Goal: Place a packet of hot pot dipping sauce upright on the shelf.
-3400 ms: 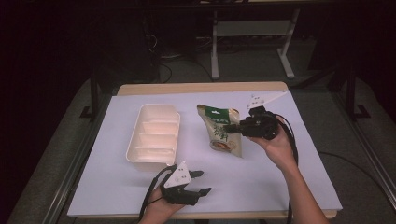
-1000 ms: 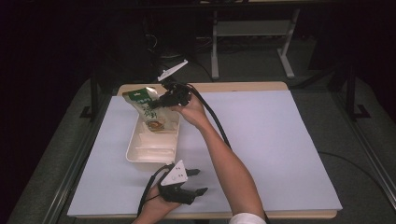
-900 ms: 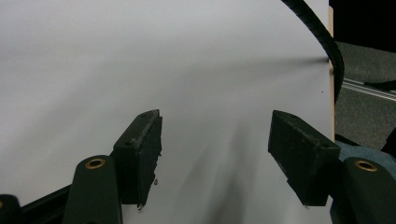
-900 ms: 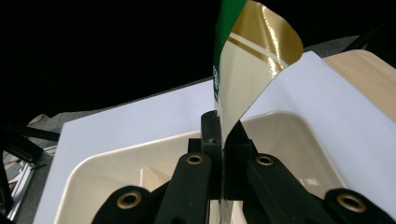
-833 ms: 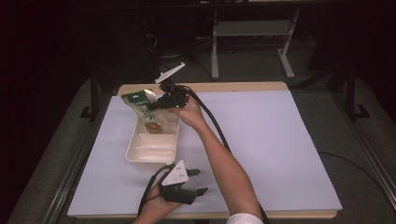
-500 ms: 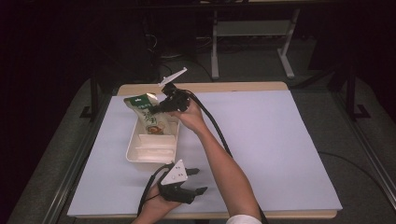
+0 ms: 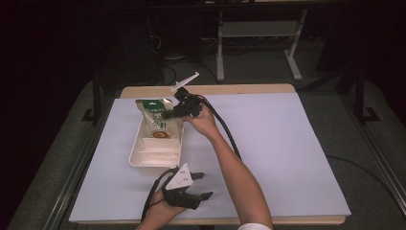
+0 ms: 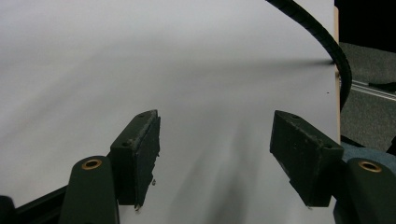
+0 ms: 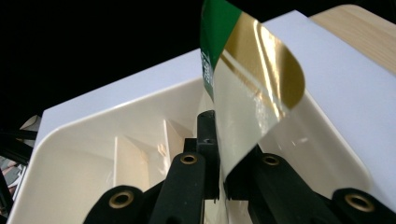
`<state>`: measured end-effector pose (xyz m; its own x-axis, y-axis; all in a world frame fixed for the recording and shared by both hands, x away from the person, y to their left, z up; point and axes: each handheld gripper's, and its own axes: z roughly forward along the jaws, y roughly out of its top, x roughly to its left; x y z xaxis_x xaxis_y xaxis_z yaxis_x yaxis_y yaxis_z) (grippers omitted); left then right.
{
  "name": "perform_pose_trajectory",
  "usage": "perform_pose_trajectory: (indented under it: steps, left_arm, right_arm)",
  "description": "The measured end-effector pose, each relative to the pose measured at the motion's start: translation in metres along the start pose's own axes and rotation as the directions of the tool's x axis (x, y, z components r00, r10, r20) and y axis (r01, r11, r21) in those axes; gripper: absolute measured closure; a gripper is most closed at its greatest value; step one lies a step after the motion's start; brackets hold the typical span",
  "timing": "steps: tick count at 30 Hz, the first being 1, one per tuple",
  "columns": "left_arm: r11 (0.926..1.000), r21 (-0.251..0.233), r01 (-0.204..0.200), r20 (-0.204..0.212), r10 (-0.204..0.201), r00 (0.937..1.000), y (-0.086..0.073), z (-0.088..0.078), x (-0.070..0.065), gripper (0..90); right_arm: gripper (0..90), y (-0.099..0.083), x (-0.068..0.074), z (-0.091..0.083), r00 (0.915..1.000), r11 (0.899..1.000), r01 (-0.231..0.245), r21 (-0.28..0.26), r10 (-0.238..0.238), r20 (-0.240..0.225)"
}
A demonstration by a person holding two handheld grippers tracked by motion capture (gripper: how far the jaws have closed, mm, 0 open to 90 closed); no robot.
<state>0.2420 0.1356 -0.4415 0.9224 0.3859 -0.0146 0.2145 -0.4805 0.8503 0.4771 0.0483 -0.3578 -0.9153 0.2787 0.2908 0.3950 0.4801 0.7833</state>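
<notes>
On the white-covered counter (image 7: pixel 287 143), the right gripper (image 7: pixel 173 113), clamped on the pouch (image 7: pixel 157 122), holds it over the tray's (image 7: pixel 136 155) far compartment, release judged next; left gripper (image 7: pixel 191 191) rests spread near the front edge.

Wooden table (image 7: pixel 239 89) was covered by white sheet (image 7: pixel 287 153); bare wood was left showing along far edge and near edge. Cream divided tray (image 7: pixel 136 155) was seen resting directly on sheet, left of centre, toward far side. Dark grey floor (image 7: pixel 373 143) was seen around table.
</notes>
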Motion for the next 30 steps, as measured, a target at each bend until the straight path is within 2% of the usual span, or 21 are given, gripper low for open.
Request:
perform_pose_trajectory:
  steps: [8,11,14,20,24,30]
  left_arm:
    - [1.0,0.003,0.001,-0.003,-0.001,1.0,0.0,0.0,0.0,32.1]
    - [1.0,0.003,0.001,-0.003,-0.001,1.0,0.0,0.0,0.0,32.1]
    - [1.0,0.002,0.002,-0.003,-0.002,1.0,0.0,0.0,0.0,32.0]
    - [0.9999,-0.001,0.01,0.002,-0.01,0.9999,0.0,0.0,0.0,31.6]
    - [1.0,-0.002,0.005,0.001,-0.005,1.0,0.001,-0.001,0.0,31.5]
    - [0.9998,-0.009,0.017,-0.001,-0.017,0.9999,0.001,-0.001,0.0,31.0]
  right_arm:
    - [84.4,-0.009,-0.006,-0.003,0.9996,1.0,-0.028,0.015,0.027,0.012]
    - [83.0,-0.013,-0.008,-0.003,0.9986,0.999,-0.051,0.012,0.051,0.011]
    - [81.7,-0.014,-0.008,-0.004,0.9986,0.998,-0.053,0.014,0.053,0.011]
    - [72.6,-0.017,-0.007,-0.006,0.9981,0.998,-0.06,0.035,0.059,0.02]
    - [66.8,-0.019,-0.005,-0.008,0.9984,0.997,-0.056,0.055,0.056,0.001]
    - [61.7,-0.02,-0.001,-0.015,0.999,0.998,-0.043,0.045,0.043,0.009]
